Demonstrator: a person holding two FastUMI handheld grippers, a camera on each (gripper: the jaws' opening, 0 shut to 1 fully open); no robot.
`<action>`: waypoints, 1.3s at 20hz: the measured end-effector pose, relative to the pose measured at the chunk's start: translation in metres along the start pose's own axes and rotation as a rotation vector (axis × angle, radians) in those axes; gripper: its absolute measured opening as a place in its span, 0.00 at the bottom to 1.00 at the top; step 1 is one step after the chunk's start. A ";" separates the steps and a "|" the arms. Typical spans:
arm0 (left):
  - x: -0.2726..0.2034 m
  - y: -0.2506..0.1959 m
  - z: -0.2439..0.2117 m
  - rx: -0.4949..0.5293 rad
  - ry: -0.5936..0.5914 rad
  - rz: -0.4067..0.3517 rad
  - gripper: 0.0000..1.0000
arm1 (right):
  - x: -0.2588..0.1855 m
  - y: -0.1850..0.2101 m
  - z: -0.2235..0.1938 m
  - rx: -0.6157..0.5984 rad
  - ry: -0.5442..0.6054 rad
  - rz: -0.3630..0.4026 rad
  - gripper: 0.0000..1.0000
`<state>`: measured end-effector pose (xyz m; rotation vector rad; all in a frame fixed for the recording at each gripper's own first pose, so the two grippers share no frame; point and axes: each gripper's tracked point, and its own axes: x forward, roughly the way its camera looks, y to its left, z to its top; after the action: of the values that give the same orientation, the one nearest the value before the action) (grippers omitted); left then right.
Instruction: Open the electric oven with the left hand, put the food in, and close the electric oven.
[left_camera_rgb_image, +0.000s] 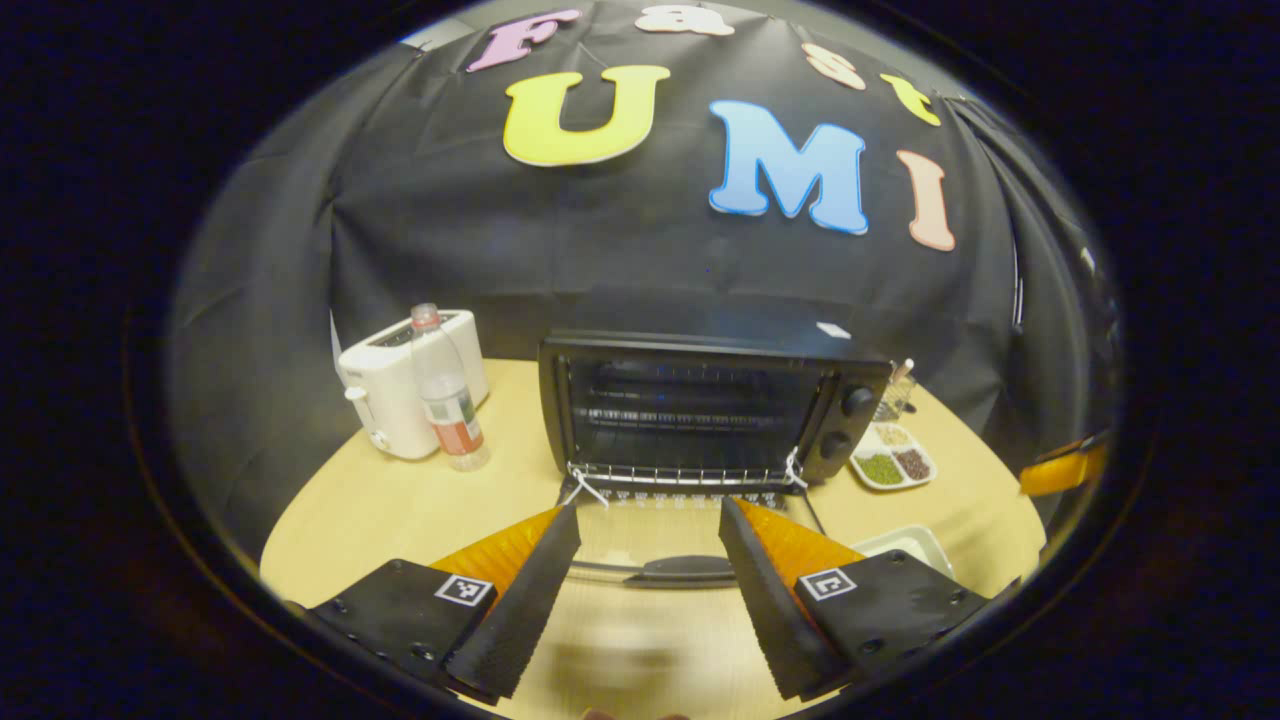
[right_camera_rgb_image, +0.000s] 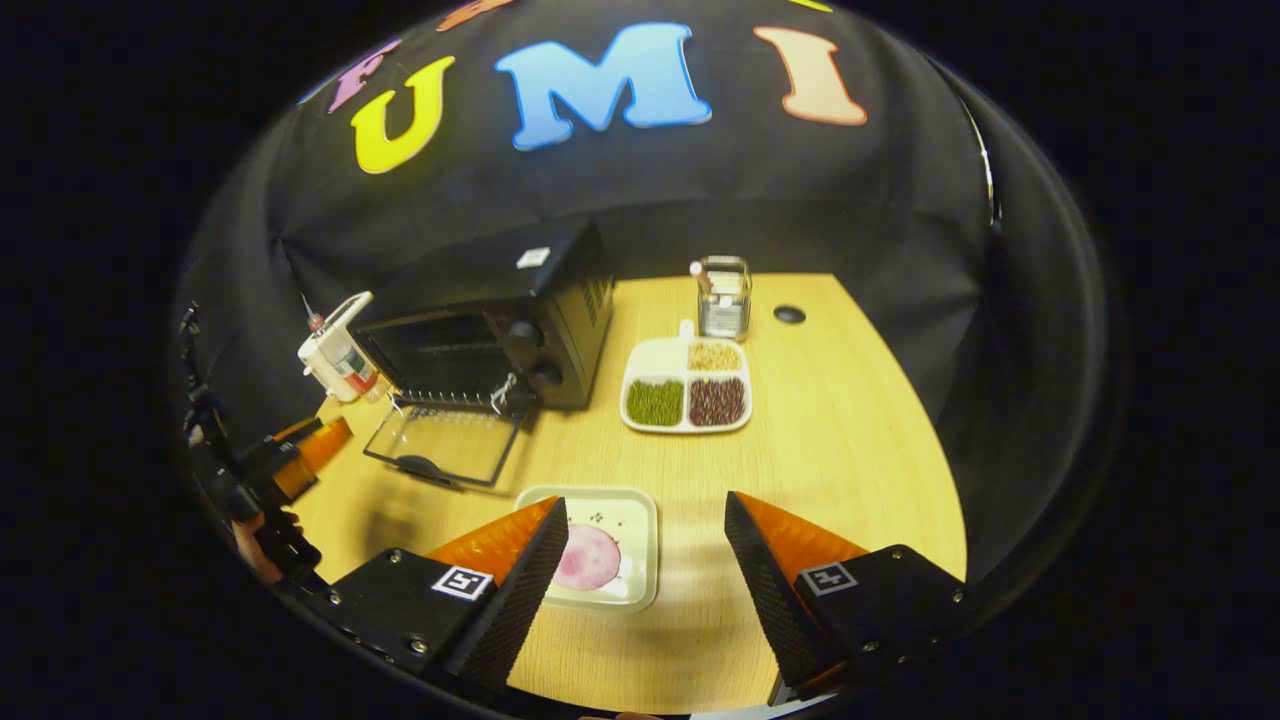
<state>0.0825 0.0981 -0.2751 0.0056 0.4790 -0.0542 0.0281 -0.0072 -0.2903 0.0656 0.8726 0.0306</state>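
In the right gripper view, the right gripper (right_camera_rgb_image: 645, 560) hangs wide open and empty over the table (right_camera_rgb_image: 850, 450). Between its fingers, toward seven o'clock of centre, lies a small tray (right_camera_rgb_image: 630, 520) with a round pink slice of food (right_camera_rgb_image: 588, 557), not yet gripped. Beyond it, at ten o'clock, the oven (right_camera_rgb_image: 500, 330) stands with its glass door (right_camera_rgb_image: 445, 445) dropped flat onto the table. At twelve o'clock sits a divided dish of beans (right_camera_rgb_image: 687, 388), with a clear holder (right_camera_rgb_image: 722, 297) behind it.

In the left gripper view, the left gripper (left_camera_rgb_image: 648, 560) is likewise wide and holding nothing, just short of the door handle (left_camera_rgb_image: 680, 570). Farther off at ten o'clock are a bottle (left_camera_rgb_image: 450, 395) and a toaster (left_camera_rgb_image: 400, 385).

The likely risk: a shallow pinch on the tray's rim could tip it and slide the food off, or the tray could knock the open door on the way in.
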 end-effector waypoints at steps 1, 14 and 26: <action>-0.009 0.001 0.014 0.000 -0.027 0.003 0.95 | 0.016 -0.003 -0.011 0.007 0.051 0.002 0.97; -0.076 0.031 0.055 0.027 -0.110 0.101 0.95 | 0.091 -0.011 -0.080 -0.057 0.319 -0.045 0.55; -0.089 0.031 0.061 0.062 -0.122 0.120 0.95 | 0.070 0.045 -0.086 0.357 0.448 0.349 0.00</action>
<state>0.0338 0.1329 -0.1798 0.0912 0.3540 0.0484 0.0077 0.0453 -0.3959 0.5621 1.2990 0.2223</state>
